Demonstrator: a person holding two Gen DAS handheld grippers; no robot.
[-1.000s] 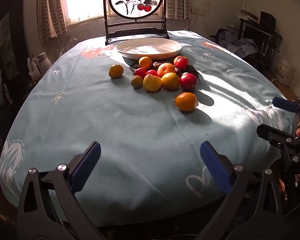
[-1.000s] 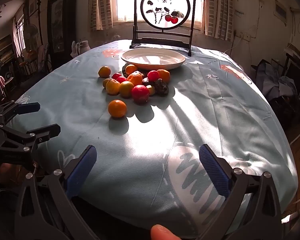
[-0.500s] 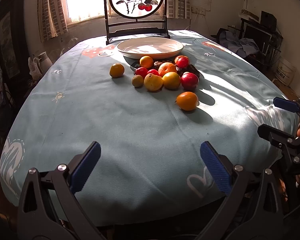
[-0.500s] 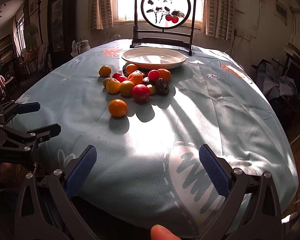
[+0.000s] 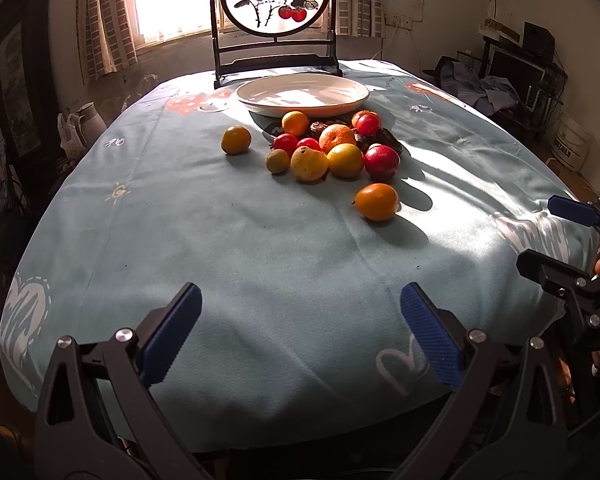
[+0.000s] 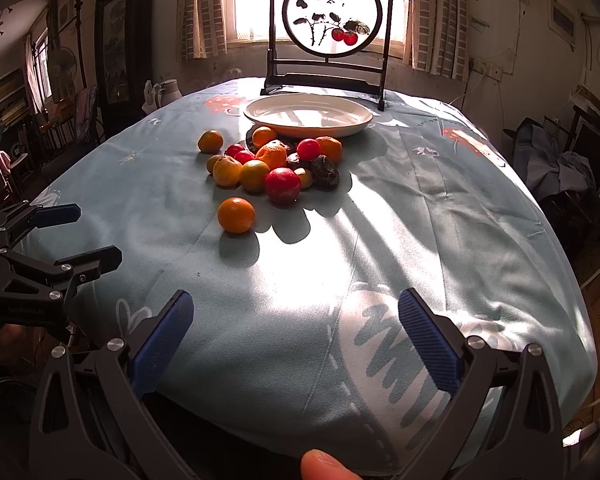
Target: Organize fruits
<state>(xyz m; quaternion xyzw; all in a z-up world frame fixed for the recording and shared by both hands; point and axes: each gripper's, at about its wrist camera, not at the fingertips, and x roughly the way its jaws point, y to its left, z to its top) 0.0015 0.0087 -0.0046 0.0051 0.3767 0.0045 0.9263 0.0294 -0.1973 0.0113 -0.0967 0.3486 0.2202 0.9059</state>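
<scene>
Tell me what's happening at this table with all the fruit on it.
A person holds a two-finger gripper in each hand at the near edge of the table. The left gripper and the right gripper are both open and hold nothing. A heap of fruit lies on the blue cloth in front of the white plate, which has no fruit in it. One orange sits apart, nearest the grippers, and another fruit sits alone to the left. No sorting has begun.
</scene>
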